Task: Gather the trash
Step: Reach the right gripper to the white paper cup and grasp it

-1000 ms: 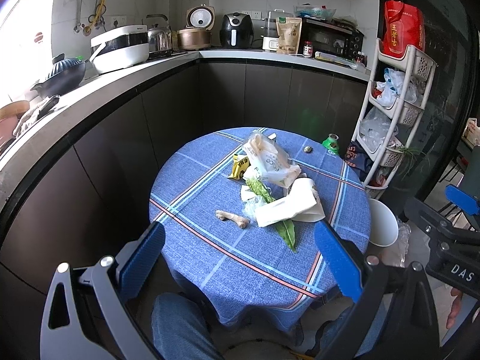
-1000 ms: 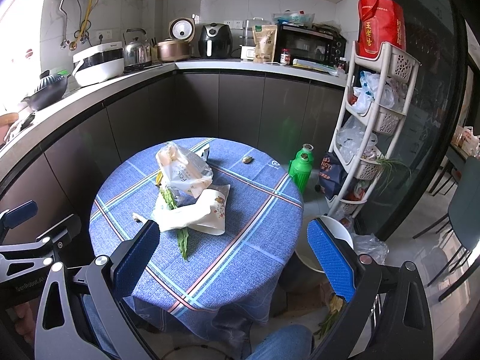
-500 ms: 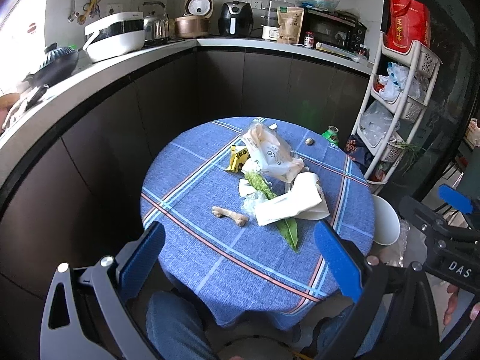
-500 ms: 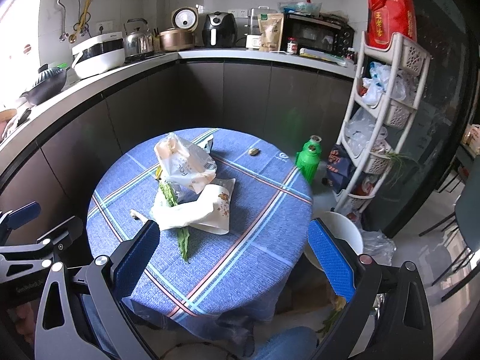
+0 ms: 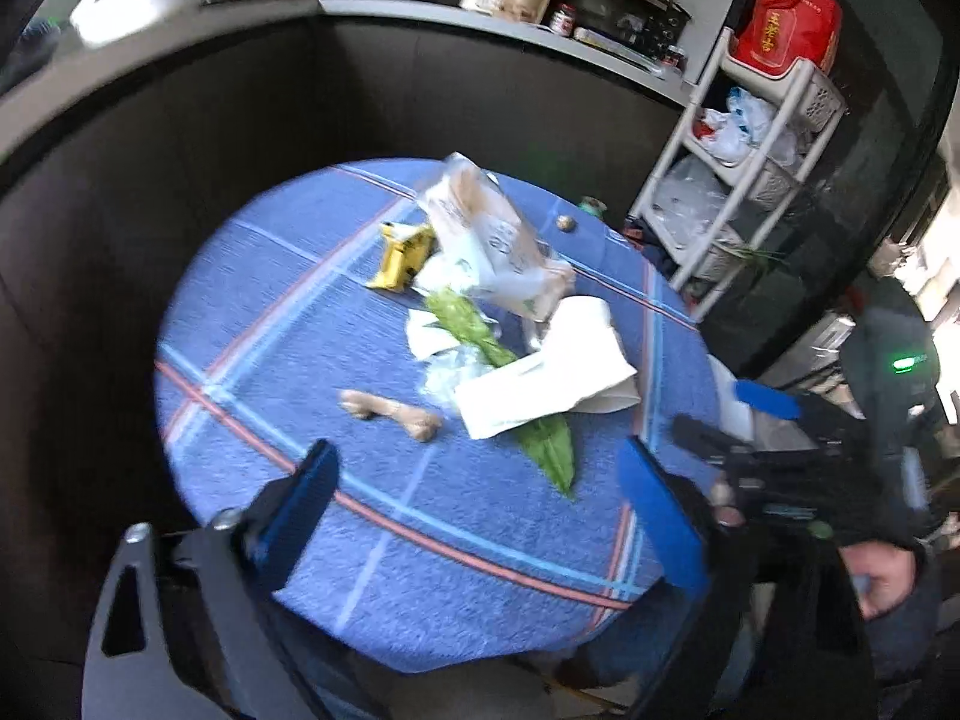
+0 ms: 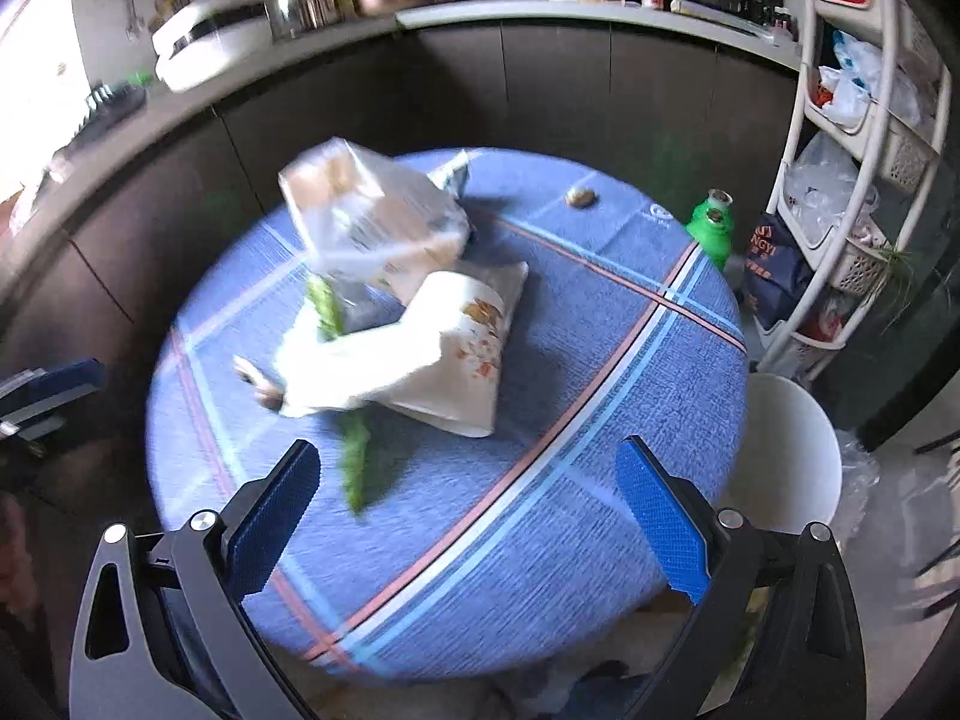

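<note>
Trash lies heaped on a round table with a blue plaid cloth: a clear plastic bag, a white paper bag, a green leaf, a ginger root and a yellow wrapper. My left gripper hovers over the table's near edge, its jaws closing with nothing between them. My right gripper hangs above the near right of the cloth, jaws also closing on nothing.
A white waste bin stands on the floor right of the table, beside a green bottle and a white rack. A small nut lies at the far edge. Dark cabinets and a crowded counter curve behind.
Both grippers have dropped toward the table and tilted down, so the trash heap looks larger and nearer. The jaws have narrowed slightly. Nothing on the table has moved.
</note>
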